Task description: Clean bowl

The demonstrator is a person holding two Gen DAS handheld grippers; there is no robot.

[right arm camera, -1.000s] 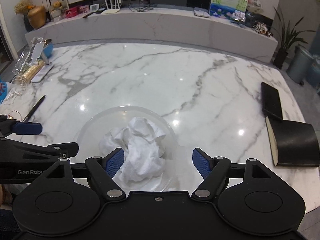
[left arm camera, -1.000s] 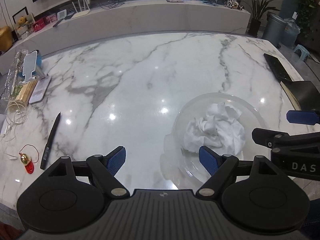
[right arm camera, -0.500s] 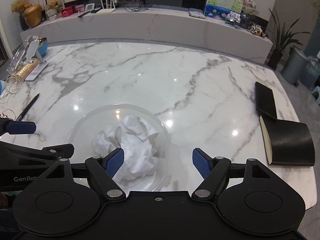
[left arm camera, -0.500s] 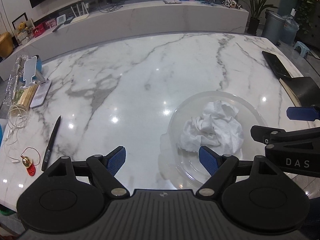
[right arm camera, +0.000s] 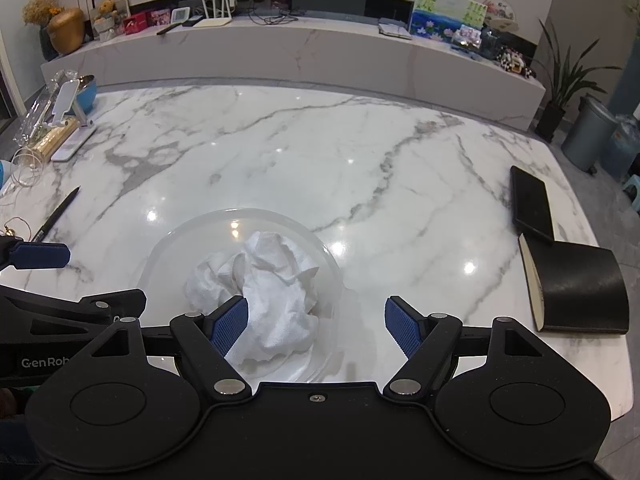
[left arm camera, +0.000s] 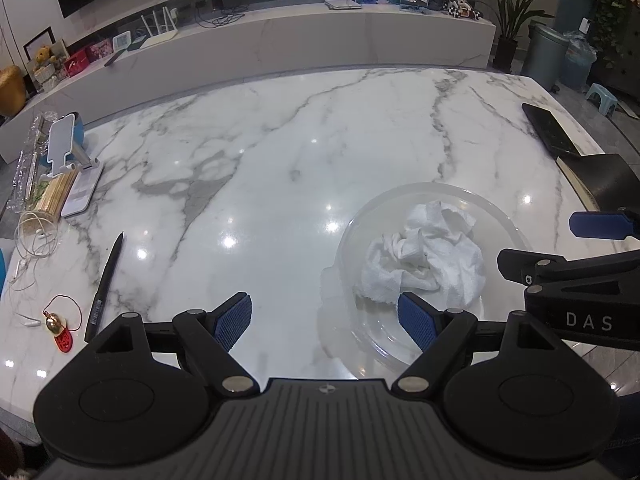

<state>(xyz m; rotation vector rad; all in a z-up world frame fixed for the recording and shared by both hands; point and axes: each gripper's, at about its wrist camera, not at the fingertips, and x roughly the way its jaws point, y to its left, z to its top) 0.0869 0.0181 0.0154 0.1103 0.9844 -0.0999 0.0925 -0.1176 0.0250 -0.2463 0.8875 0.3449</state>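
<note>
We saw a clear bowl (left arm camera: pixel 428 200) on the marble table (left arm camera: pixel 320 128), lower right of the left wrist view, lower centre-left of the right wrist view (right arm camera: pixel 240 216). A crumpled white towel (left arm camera: pixel 424 256) lay inside it (paper or cloth, we couldn't tell).

Left gripper (left arm camera: pixel 325 317) sat at the bottom of its own frame, jaws spread wide, nothing between them. Its right pad (left arm camera: pixel 416 320) overlapped the bowl's near rim in the picture; whether it touched, we couldn't tell. Its left pad (left arm camera: pixel 234 316) was over bare marble.

Right gripper (right arm camera: pixel 316 326) was also spread wide and empty at the bottom of its frame. Its left pad (right arm camera: pixel 229 324) overlapped the towel (right arm camera: pixel 264 280) in the picture, contact unclear; its right pad (right arm camera: pixel 402 326) was over bare table, right of the bowl.

Each gripper showed at the edge of the other's view: the right one at the right edge of the left view, the left one at the left edge of the right view.

A pen (left arm camera: pixel 104 284) lay at lower left of the left view, a red-and-gold charm (left arm camera: pixel 58 326) just beside it. A phone stand (left arm camera: pixel 64 140) stood at the left edge. A black notebook (right arm camera: pixel 576 288) lay at the right of the right view, a black wallet (right arm camera: pixel 530 204) just above it.
</note>
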